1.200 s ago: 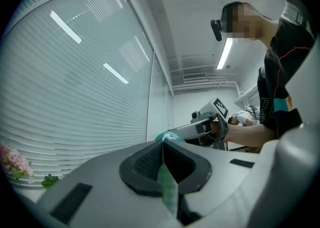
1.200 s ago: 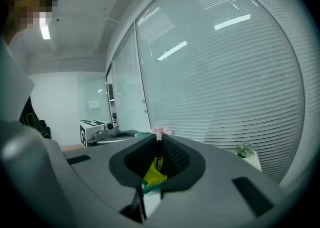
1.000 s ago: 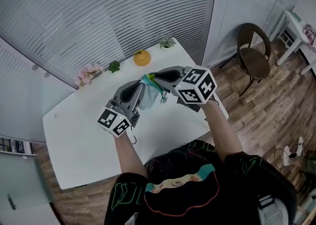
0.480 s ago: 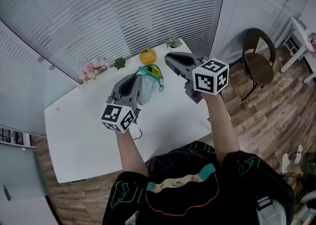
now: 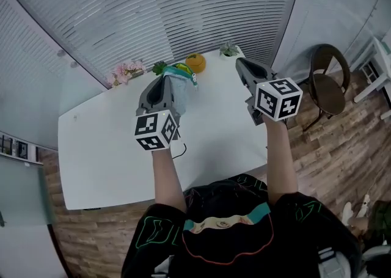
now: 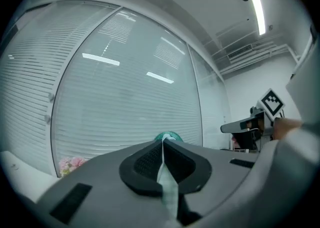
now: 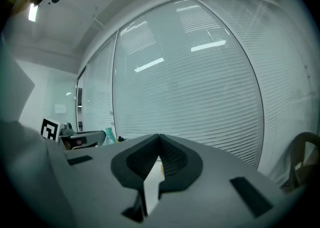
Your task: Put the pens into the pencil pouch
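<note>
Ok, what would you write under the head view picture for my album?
Left gripper pinches the pencil pouch above the white table; right gripper, jaws closing on nothing, is apart from it.

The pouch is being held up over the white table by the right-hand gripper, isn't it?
No, by the left gripper: the left gripper view shows the pouch fabric pinched between its jaws, over the white table. The right gripper has jaws closing on nothing.

**Arms forward, grippers level**

The grey, cube-marked left gripper is clamped on a pale, teal-edged fabric pouch. The matching right gripper, well apart, is closing its jaws, tips meeting, nothing between them.
</note>
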A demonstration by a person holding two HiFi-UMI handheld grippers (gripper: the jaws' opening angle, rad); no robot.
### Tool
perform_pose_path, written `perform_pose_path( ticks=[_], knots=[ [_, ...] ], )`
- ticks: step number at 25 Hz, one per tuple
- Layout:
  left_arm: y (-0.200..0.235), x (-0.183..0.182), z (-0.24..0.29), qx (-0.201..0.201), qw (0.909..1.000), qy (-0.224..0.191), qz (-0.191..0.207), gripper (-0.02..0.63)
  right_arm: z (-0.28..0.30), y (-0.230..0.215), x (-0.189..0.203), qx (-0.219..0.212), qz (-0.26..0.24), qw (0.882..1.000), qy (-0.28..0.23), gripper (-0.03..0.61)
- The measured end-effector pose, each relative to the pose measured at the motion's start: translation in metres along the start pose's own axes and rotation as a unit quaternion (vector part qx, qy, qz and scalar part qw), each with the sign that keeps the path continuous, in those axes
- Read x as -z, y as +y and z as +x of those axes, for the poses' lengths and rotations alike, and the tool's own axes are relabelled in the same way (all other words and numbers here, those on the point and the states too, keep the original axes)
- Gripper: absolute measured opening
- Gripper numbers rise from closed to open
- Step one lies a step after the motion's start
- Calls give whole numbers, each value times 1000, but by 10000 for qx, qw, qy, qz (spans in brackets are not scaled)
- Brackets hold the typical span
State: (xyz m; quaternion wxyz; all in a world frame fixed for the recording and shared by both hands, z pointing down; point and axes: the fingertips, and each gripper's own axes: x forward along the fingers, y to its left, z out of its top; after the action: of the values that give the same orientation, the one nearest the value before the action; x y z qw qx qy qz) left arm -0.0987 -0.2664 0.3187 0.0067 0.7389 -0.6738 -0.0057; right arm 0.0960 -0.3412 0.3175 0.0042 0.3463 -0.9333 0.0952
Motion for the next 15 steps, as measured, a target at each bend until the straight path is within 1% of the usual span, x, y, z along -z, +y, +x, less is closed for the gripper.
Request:
perform_pose_path(
  ticks=[4,8,15],
  knots=[
    [17,6,-9,-611,9980,6,-146,2,-5,-4,3,412,-280,9988,-9,3],
    [26,8,-18,-1008,9945,-120,-241,2,-13,-14,8,725,-323,9968,-78,3],
    [38,8,-25,-1372,9894,-282,-372,2,-13,-5,16,591,-381,9975,-78,3]
  ],
)
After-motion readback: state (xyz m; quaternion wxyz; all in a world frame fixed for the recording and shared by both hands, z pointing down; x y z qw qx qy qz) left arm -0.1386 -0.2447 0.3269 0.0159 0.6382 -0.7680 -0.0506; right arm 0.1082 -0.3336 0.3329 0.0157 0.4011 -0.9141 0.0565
